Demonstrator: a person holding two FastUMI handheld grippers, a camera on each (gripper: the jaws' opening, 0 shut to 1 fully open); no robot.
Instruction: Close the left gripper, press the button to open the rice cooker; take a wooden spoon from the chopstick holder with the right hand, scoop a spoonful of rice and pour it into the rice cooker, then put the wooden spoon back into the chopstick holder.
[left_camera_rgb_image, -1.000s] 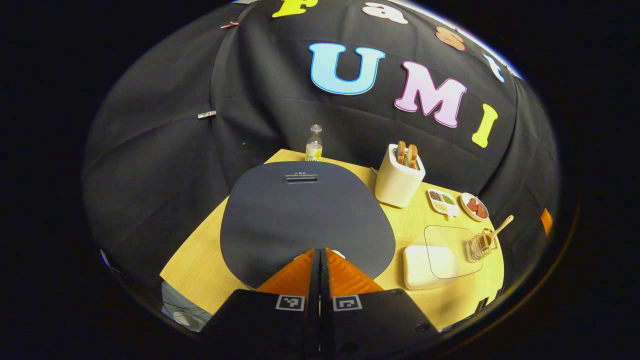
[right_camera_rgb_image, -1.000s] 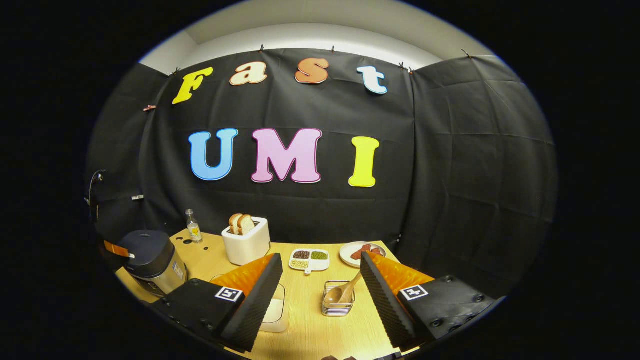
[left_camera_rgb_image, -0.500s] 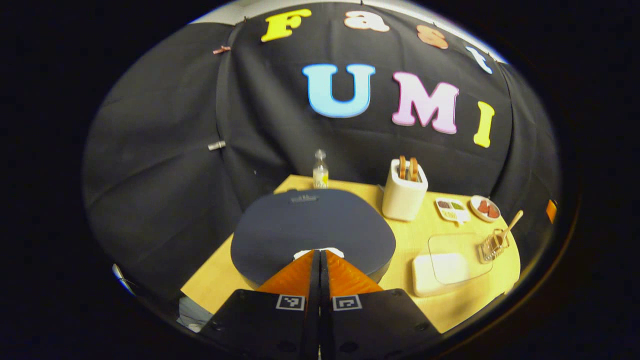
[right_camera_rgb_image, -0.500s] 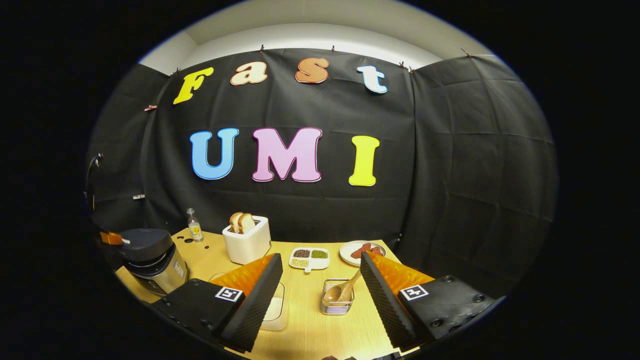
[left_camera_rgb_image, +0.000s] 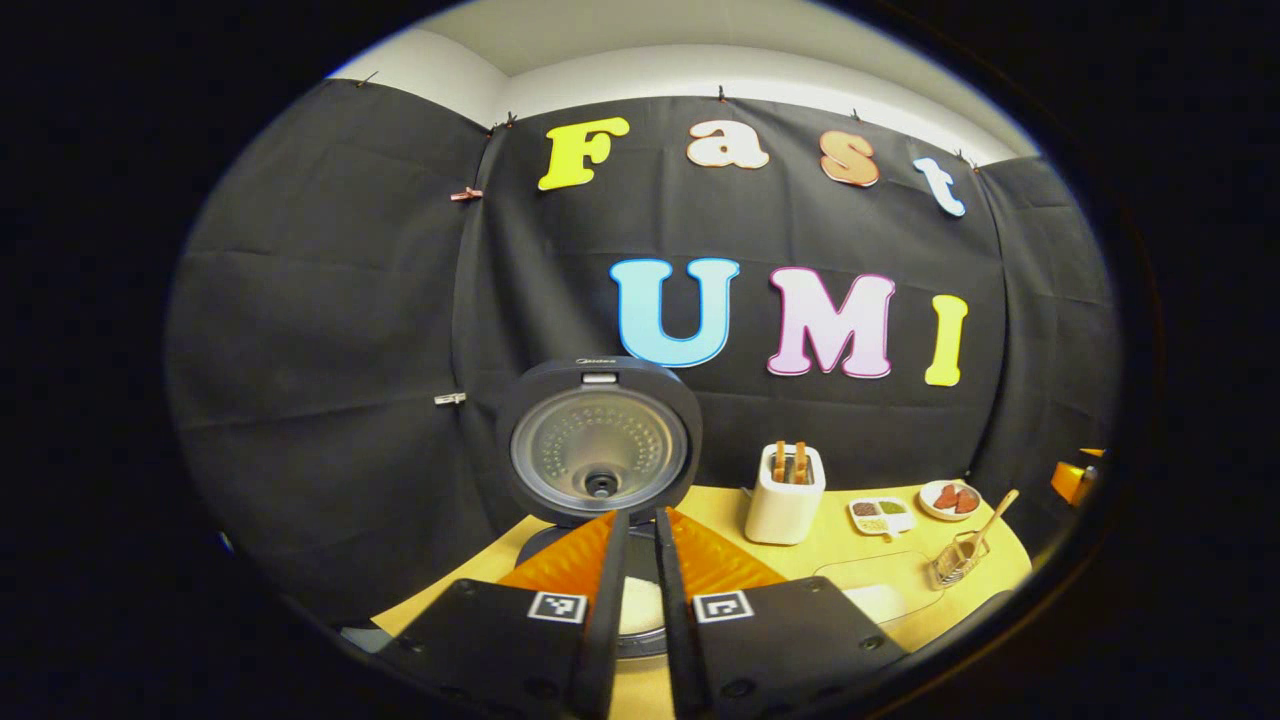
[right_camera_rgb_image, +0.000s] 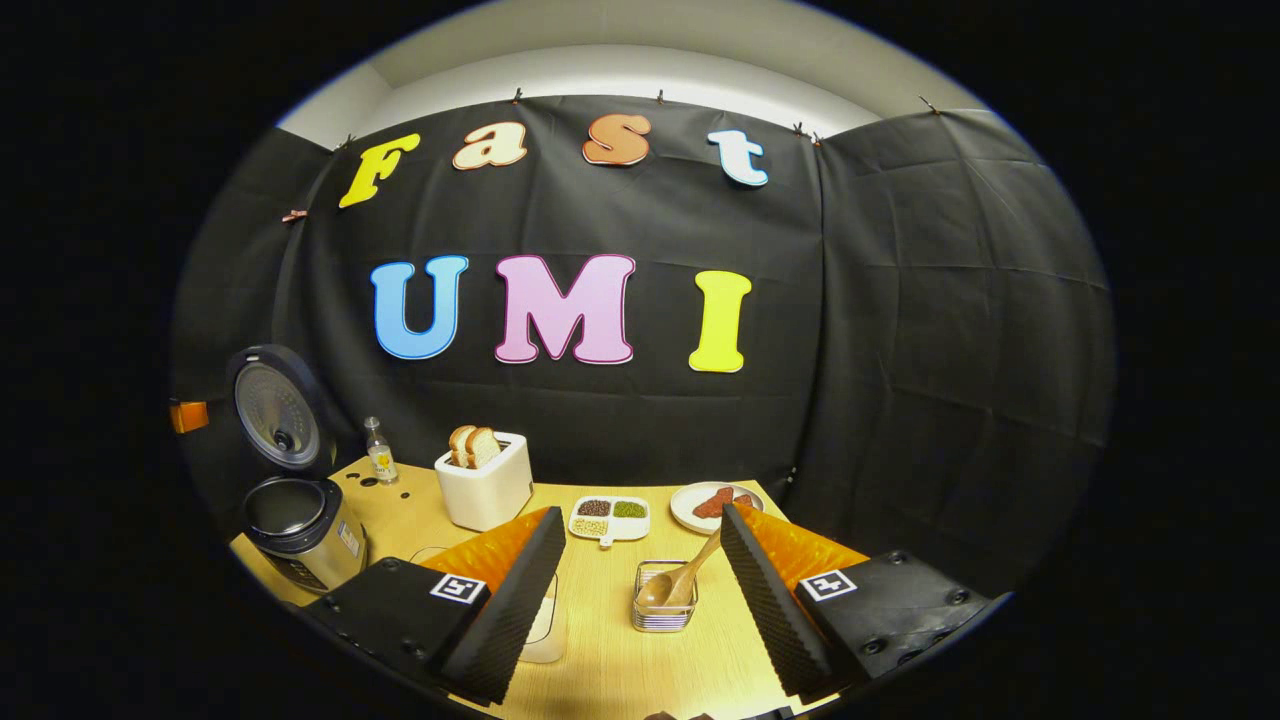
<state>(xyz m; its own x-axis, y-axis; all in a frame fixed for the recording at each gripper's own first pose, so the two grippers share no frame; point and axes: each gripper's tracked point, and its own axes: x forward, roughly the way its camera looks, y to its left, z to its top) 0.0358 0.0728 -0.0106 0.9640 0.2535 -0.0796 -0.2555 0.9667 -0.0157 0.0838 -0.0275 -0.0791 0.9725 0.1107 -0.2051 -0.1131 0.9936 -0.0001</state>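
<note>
The rice cooker (right_camera_rgb_image: 300, 525) stands at the table's left with its round lid (left_camera_rgb_image: 600, 440) swung up and upright; the pot mouth lies bare. My left gripper (left_camera_rgb_image: 642, 518) hovers just in front of the cooker, its fingers nearly together with only a thin slit and nothing held. It also shows beside the lid, as the left gripper (right_camera_rgb_image: 188, 415). The wooden spoon (right_camera_rgb_image: 680, 580) leans in the wire chopstick holder (right_camera_rgb_image: 662, 610). My right gripper (right_camera_rgb_image: 640, 520) is open, above and just short of the holder. A white rice box (left_camera_rgb_image: 880, 590) with a clear lid sits left of the holder.
A white toaster (right_camera_rgb_image: 485, 490) with bread stands at the back, with a small bottle (right_camera_rgb_image: 378, 455) left of it. A divided dish of beans (right_camera_rgb_image: 608, 517) and a plate (right_camera_rgb_image: 712, 502) sit behind the holder. Black cloth walls close in behind the table.
The cooker lid has sprung from flat shut to fully upright. My left gripper has lifted and drawn back from the lid, its fingers parting a hair. The right gripper has barely moved.
</note>
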